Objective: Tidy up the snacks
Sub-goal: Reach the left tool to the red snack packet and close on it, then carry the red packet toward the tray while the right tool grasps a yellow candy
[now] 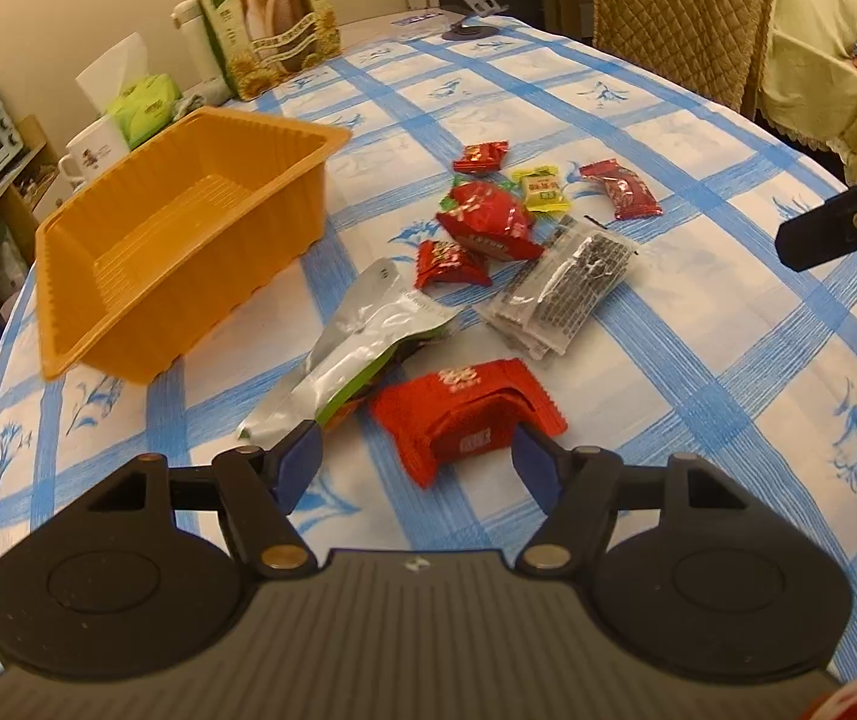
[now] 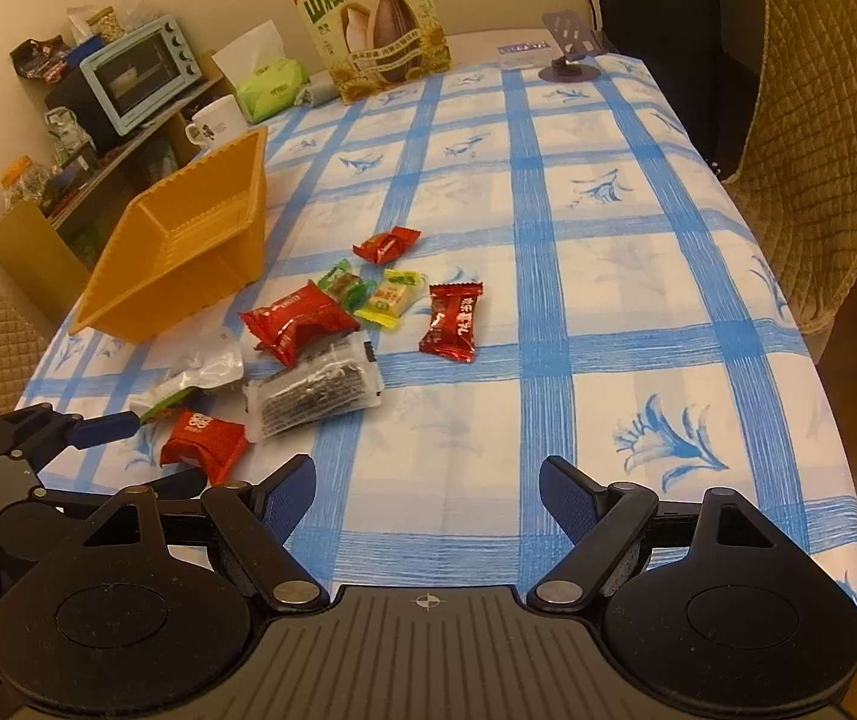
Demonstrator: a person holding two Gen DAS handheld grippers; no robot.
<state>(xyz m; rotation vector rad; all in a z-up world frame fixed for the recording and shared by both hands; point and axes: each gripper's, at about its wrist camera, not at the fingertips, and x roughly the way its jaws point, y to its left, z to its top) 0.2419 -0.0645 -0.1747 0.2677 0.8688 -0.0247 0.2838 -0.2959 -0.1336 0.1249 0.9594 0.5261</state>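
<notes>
While the left tongs hang low over the table, their blue pads stand apart with the flat red packet just ahead, partly between the tips; neither pad looks to press on it. Its long axis runs from lower left to upper right of the frame, skewed across the gap. A silver pouch lies against its upper-left side, touching the left pad's tip. Beyond, in the middle of the frame, I count one clear seed packet, one big red pillow pack, three small red sweets, one yellow sweet and a green one half hidden. An empty orange tray sits at centre left, near the pile.

From the right wrist view, the right tongs gape wide over bare cloth at the bottom centre, nothing between them. All the snacks lie up and to the left of them; the nearest is the seed packet, with the red sweet lying alone straight ahead. The orange tray is at the far left. The left tongs show at the lower left, right at the red packet, so the left hand is plainly the nearer to it and should take it first, I reckon.
</notes>
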